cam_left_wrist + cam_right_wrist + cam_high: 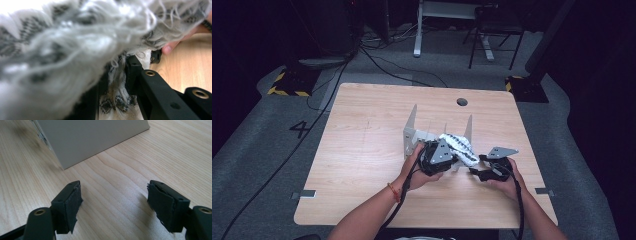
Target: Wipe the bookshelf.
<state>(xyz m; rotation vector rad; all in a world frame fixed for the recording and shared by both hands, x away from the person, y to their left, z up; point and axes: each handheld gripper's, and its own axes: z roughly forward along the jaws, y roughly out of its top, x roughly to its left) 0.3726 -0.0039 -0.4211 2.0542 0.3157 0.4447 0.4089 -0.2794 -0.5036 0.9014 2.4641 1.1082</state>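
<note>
Between left gripper (117, 75) fingers (132, 72): patterned cloth (75, 37), pinched.

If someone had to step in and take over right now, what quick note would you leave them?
Left hand-held gripper: shut on the cloth, a white knit with black pattern, holding it up at the rack.
Right hand-held gripper: open, holding nothing, low over the table just right of the rack.
Done: cloth is gripped and lies partly over the rack's front right part.
Left: probably to settle the cloth on or off the rack; I cannot tell which. The right hand-held gripper is free to help.
</note>
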